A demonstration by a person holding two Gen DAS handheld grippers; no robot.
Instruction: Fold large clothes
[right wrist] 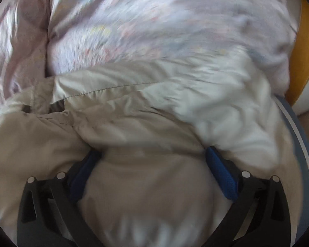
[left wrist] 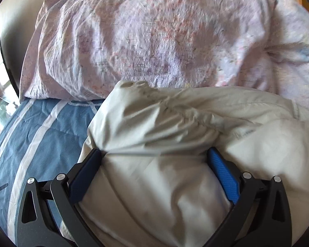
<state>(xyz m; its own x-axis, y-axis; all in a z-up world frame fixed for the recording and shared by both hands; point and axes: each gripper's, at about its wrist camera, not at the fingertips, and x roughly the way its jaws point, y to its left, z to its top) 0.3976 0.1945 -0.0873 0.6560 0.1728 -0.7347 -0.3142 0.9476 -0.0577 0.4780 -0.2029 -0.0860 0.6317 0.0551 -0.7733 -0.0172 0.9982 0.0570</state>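
Note:
A large cream-white garment (left wrist: 175,123) lies bunched on the bed. In the left wrist view my left gripper (left wrist: 154,154) stands wide open, its blue pads (left wrist: 222,173) on either side of a thick fold of the cloth. In the right wrist view the same garment (right wrist: 144,113) shows a stitched seam and a gathered edge at the left. My right gripper (right wrist: 153,153) is also wide open, with the cloth bulging between its fingers (right wrist: 221,173). The right view is blurred by motion.
A pale lilac floral quilt (left wrist: 154,30) is heaped behind the garment, also in the right wrist view (right wrist: 154,20). A blue sheet with white stripes (left wrist: 37,133) covers the bed at the left. An orange wooden edge (right wrist: 307,51) stands at the right.

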